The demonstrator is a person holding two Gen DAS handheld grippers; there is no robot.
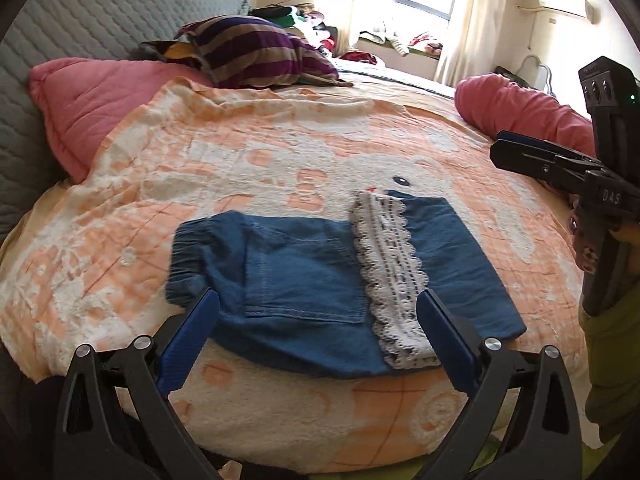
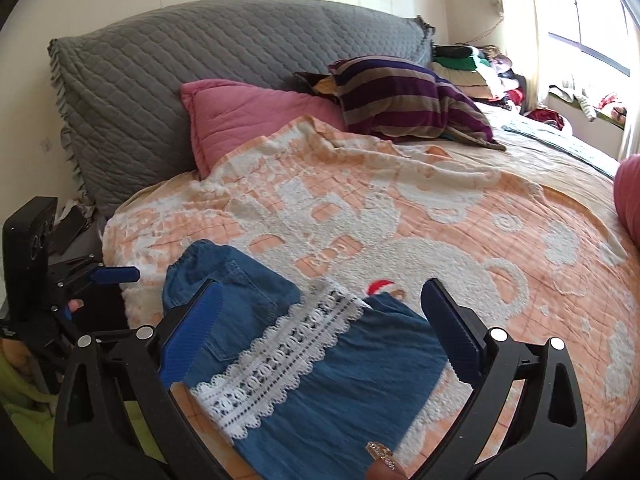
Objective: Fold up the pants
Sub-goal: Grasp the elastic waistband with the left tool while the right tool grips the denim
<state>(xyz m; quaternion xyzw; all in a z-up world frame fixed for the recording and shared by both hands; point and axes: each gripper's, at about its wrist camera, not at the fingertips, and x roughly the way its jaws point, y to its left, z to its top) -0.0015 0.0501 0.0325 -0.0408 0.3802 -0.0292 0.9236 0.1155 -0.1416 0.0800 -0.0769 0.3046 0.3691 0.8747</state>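
Grey quilted headboard (image 2: 200,80) is backing the bed, whose peach-and-white blanket (image 1: 280,152) is carrying pink pillows (image 1: 88,108) and a striped purple cushion (image 1: 256,50). Folded blue denim pants (image 1: 304,280) with a white lace band (image 1: 390,276) are lying near its front edge. Left gripper (image 1: 318,312) and right gripper (image 2: 322,300) are hovering over them, jaws spread wide, grasping nothing.

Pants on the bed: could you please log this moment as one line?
pants: folded, flat on blanket | lace trim: on top | left hand-held gripper: open, empty | right hand-held gripper: open, empty
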